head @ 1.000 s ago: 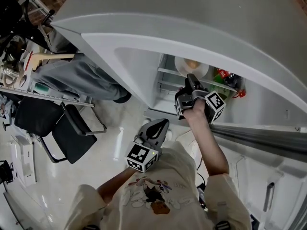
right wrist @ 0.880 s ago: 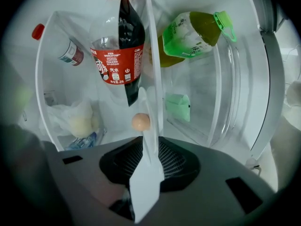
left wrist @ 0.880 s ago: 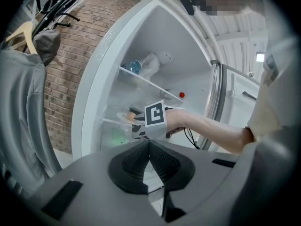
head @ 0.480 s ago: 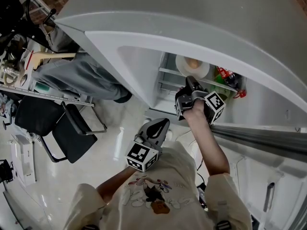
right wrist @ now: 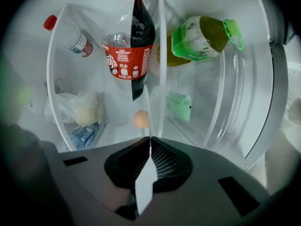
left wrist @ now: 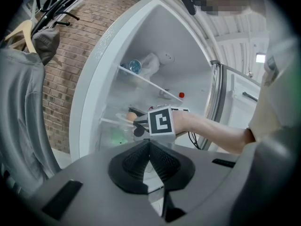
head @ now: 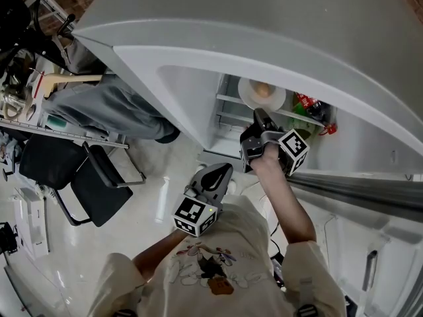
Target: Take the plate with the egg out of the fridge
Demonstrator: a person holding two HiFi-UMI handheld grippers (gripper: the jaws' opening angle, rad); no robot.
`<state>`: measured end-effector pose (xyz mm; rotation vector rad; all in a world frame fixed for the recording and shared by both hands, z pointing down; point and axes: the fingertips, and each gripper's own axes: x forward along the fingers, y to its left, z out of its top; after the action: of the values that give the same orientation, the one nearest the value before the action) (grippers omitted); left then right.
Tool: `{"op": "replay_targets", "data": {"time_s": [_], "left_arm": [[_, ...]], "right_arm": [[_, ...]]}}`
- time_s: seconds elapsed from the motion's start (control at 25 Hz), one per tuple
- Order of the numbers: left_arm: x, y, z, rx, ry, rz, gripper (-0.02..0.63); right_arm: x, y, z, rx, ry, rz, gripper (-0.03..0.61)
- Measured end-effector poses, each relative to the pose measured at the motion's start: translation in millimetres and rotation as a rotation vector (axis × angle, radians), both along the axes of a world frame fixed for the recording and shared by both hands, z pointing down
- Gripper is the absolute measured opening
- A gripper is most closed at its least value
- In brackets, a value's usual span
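Your right gripper [head: 259,116] reaches into the open fridge [head: 188,91]. Its jaws are closed on the near rim of the white plate [head: 248,98], which shows edge-on between them in the right gripper view. The egg [head: 263,90] lies on the plate, at the level of a glass shelf [head: 231,101]; whether the plate rests on the shelf cannot be told. A cola bottle [right wrist: 128,46] and a green bottle [right wrist: 200,36] lie to the right. Your left gripper [head: 223,171] hangs outside the fridge, near your chest, jaws together and empty.
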<state>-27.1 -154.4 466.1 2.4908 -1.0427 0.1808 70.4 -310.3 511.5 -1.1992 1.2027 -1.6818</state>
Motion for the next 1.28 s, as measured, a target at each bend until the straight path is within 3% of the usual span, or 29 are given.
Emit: {"op": "replay_targets", "data": {"time_s": [0.6,0.92,1.28], "left_arm": [[4.7,2.8,1.0,-0.003,0.002,0.01,0.009],[2.0,3.6,0.2,-0.003,0.0,0.001,0.009],[0.7,4.6,-0.6,-0.003,-0.002,-0.008,0.009]], "right_arm": [[-4.7,13.5,3.2,0.055,0.02,-0.044,0.015],[-1.0,5.8,4.0,0.054,0.011,-0.011,0.046],[5.3,-2.9,8.3,0.066,-0.022,0.019,0.026]]}}
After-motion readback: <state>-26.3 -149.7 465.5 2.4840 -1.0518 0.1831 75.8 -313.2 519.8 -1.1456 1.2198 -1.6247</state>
